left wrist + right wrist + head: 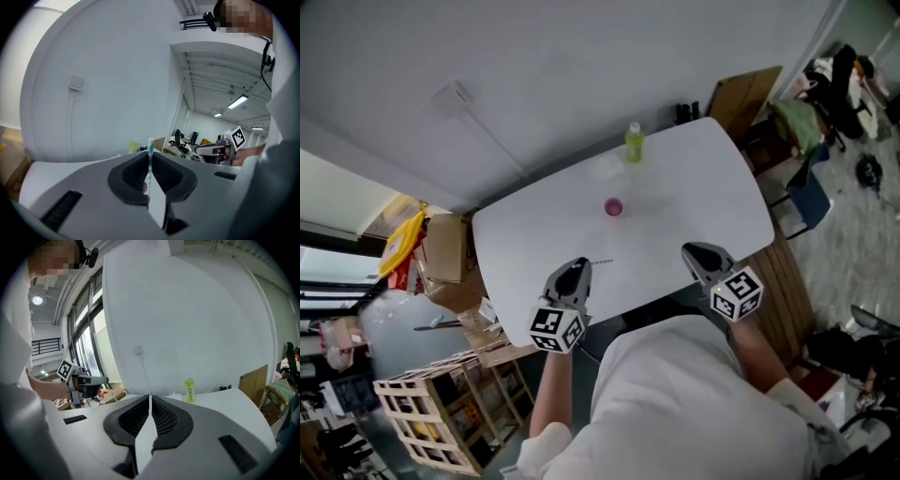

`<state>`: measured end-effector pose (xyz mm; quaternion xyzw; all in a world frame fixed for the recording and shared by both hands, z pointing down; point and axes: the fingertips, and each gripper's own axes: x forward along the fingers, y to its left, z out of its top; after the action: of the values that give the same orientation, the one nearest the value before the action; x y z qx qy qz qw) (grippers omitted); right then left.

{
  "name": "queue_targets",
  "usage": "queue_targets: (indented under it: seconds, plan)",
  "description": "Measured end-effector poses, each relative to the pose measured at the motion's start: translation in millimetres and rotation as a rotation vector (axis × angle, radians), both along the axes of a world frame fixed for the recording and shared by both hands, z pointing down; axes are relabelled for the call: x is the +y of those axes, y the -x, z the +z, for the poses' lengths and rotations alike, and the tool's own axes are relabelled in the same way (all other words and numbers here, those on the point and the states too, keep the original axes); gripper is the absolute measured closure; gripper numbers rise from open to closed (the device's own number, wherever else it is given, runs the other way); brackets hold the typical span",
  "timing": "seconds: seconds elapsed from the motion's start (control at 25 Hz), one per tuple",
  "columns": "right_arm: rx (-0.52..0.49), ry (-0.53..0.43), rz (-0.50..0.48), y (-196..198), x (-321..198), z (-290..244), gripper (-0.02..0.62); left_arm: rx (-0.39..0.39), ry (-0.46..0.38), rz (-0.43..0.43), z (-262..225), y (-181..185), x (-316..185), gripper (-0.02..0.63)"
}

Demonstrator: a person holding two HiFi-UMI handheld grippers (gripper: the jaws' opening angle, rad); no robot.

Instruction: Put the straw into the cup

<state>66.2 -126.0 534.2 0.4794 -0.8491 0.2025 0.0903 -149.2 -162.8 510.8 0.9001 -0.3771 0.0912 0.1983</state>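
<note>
One straw (150,146) in left tongs (578,264)

White table, pink cup, striped straw, grey grippers.
Straw (150,157) white with teal stripes; cup (614,207) pink; bottle (634,142) yellow-green; table (703,187) plain white; left gripper (578,269) and right gripper (697,253) both grey with black ribbed pads; the 2 marker cubes (556,329) white with black square patterns; shirt (694,403) white; cardboard boxes (445,248) brown; wall (534,75) pale grey.
</note>
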Motion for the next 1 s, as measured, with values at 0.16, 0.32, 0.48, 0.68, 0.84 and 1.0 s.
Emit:
queue_targets:
  seconds: [0.16, 0.32, 0.48, 0.68, 0.84, 1.0]
  plan:
    - [0.008, 0.014, -0.036, -8, -29, 7, 0.554, -0.01, 0.016, -0.027, 7, -12, -24, 0.581]
    - [0.013, 0.05, -0.078, -14, -53, 22, 0.554, -0.04, 0.022, -0.057, 17, -24, -52, 0.581]
    - [0.009, 0.092, -0.109, -23, -73, 37, 0.554, -0.071, 0.01, -0.093, 33, -37, -82, 0.581]
    - [-0.004, 0.142, -0.137, -34, -95, 58, 0.554, -0.095, 0.017, -0.132, 61, -53, -117, 0.581]
    - [-0.003, 0.175, -0.166, -36, -112, 76, 0.554, -0.114, 0.043, -0.145, 85, -62, -137, 0.581]
    - [0.007, 0.196, -0.211, -31, -129, 91, 0.554, -0.124, 0.073, -0.165, 109, -66, -155, 0.581]
